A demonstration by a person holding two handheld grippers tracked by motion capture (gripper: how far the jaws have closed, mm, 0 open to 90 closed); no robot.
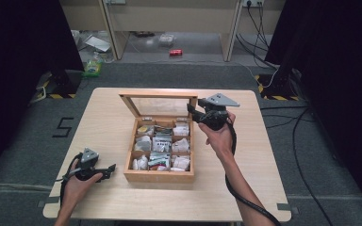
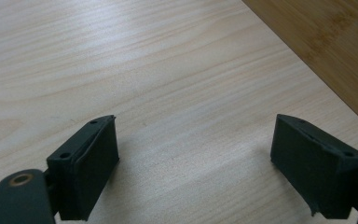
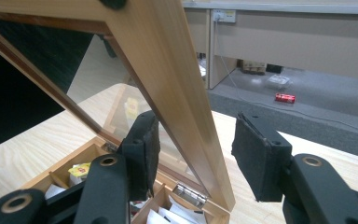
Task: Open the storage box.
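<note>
A wooden tea box (image 1: 158, 175) stands in the middle of the table with its glass lid (image 1: 158, 95) raised upright. Several tea packets (image 1: 162, 143) fill its compartments. My right gripper (image 1: 193, 113) is at the lid's right side edge. In the right gripper view the lid frame (image 3: 168, 70) runs between the jaws of the right gripper (image 3: 196, 126), which is open with a gap on the right side. My left gripper (image 1: 111, 169) rests low on the table to the left of the box. It is open (image 2: 193, 126) over bare wood, with the box wall (image 2: 326, 42) ahead.
The light wooden table (image 1: 245, 188) has free room on both sides of the box. On the floor beyond lie a red can (image 1: 175, 52), a plastic container (image 1: 166, 38) and cables (image 1: 306, 117). Dark stands flank the table.
</note>
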